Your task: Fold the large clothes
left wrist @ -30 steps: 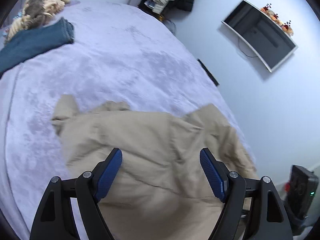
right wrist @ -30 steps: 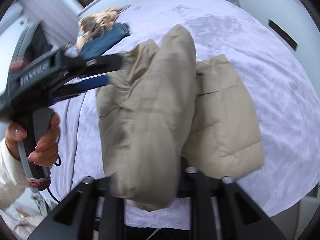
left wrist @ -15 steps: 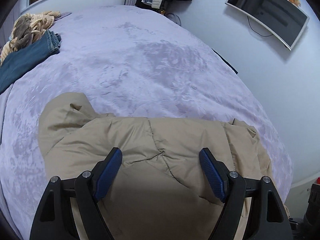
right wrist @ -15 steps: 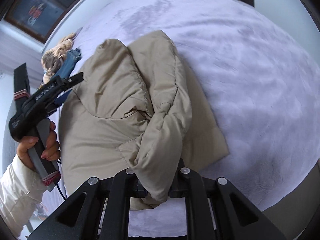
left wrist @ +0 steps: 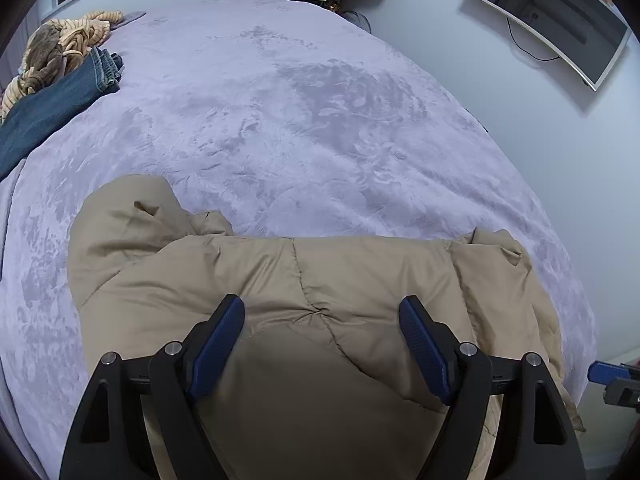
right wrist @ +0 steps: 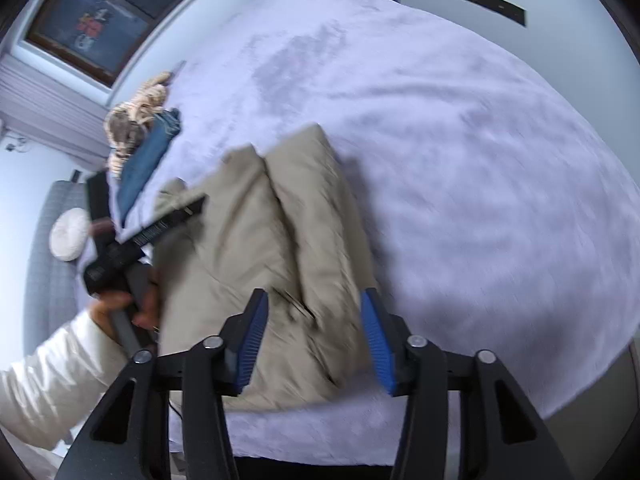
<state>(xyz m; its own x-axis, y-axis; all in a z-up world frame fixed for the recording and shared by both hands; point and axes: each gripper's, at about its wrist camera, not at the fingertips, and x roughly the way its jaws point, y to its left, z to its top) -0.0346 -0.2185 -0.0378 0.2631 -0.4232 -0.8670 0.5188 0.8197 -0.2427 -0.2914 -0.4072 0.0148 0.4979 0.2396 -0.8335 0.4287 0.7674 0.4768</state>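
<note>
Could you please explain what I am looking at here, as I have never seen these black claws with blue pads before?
A person holds one hand-held claw in each hand; a camera on each looks along its fingers. One view is from the left claw, the other from the right claw. Both hang open above a beige jacket lying on the bed. The right claw's jaws have just been opening, and the pads hold nothing now. Jeans lie at the far side. The right view also shows the hand holding the left claw.

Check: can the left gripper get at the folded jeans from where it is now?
Probably not without moving. The left gripper hangs open over the beige jacket; the jeans lie far across the bed. Nothing blocks the way.
</note>
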